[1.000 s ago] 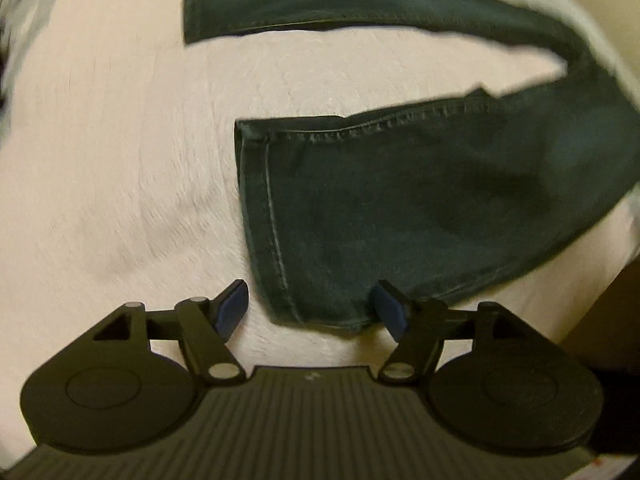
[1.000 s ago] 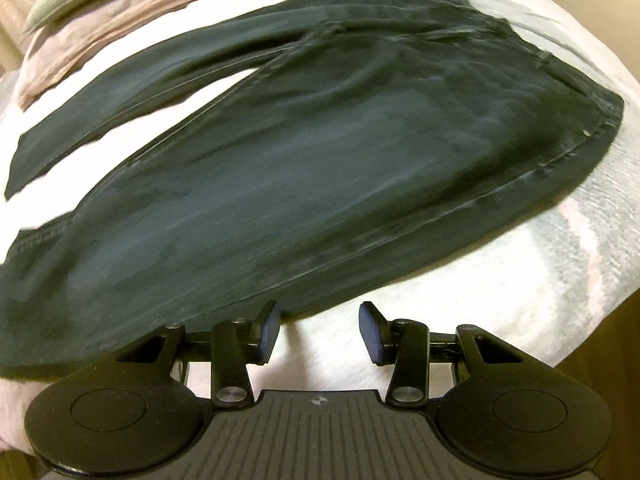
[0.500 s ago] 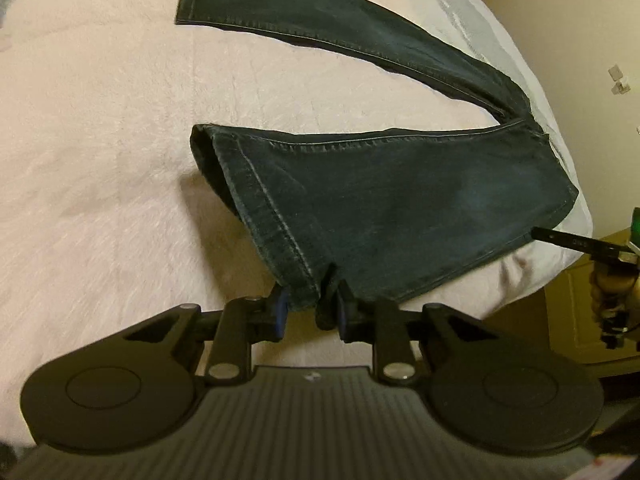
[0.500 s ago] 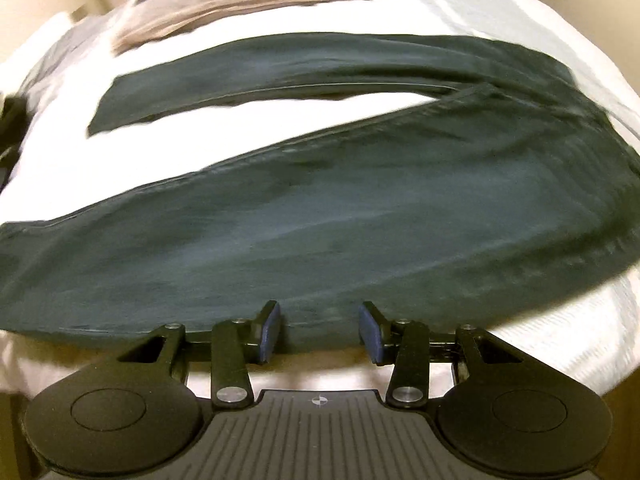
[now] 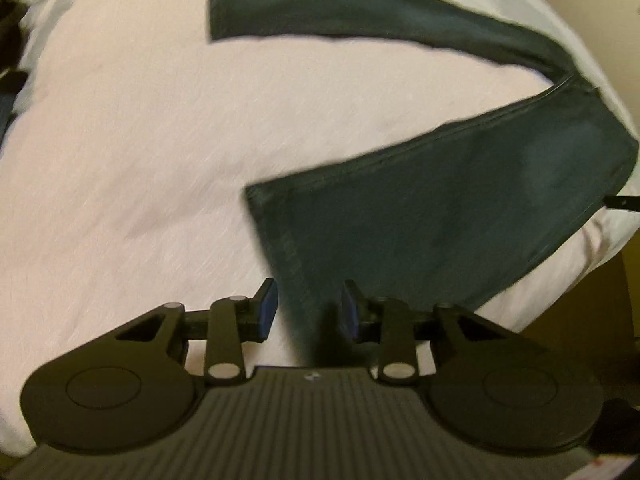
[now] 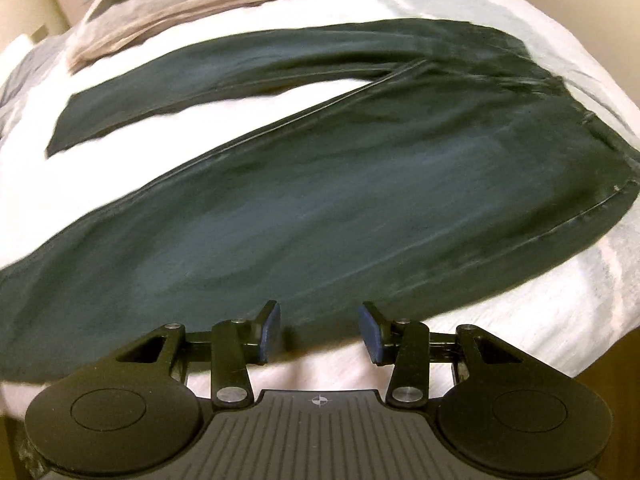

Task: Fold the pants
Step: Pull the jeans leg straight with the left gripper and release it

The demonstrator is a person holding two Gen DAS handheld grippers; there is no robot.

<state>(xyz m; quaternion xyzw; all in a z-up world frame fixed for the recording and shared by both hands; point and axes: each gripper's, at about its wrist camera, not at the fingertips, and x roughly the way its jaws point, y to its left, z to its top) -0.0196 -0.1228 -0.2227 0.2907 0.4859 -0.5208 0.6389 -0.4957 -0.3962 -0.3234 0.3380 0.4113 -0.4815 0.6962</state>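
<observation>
Dark denim pants (image 5: 440, 220) lie spread on a pale bed cover (image 5: 120, 160), the two legs apart in a V. My left gripper (image 5: 308, 312) has the hem corner of the near leg between its blue pads and holds it raised off the bed. Its jaws are opening slightly, with the cloth still filling the gap. The far leg (image 5: 360, 12) lies flat. In the right wrist view the pants (image 6: 320, 200) fill the middle. My right gripper (image 6: 320, 332) hovers open over the near edge of the thigh part, its pads clear of the cloth.
A stack of folded beige and grey cloth (image 6: 180, 12) sits at the bed's far left. The bed edge drops off at the lower right (image 5: 600, 280). A dark bar (image 5: 624, 202) pokes in beyond the waist. Something dark (image 5: 12, 28) lies at the left edge.
My left gripper closed on the near leg's hem corner and lifted it; its jaws now stand a little wider than half a second ago. My right gripper slid along the pants' near edge, still open.
</observation>
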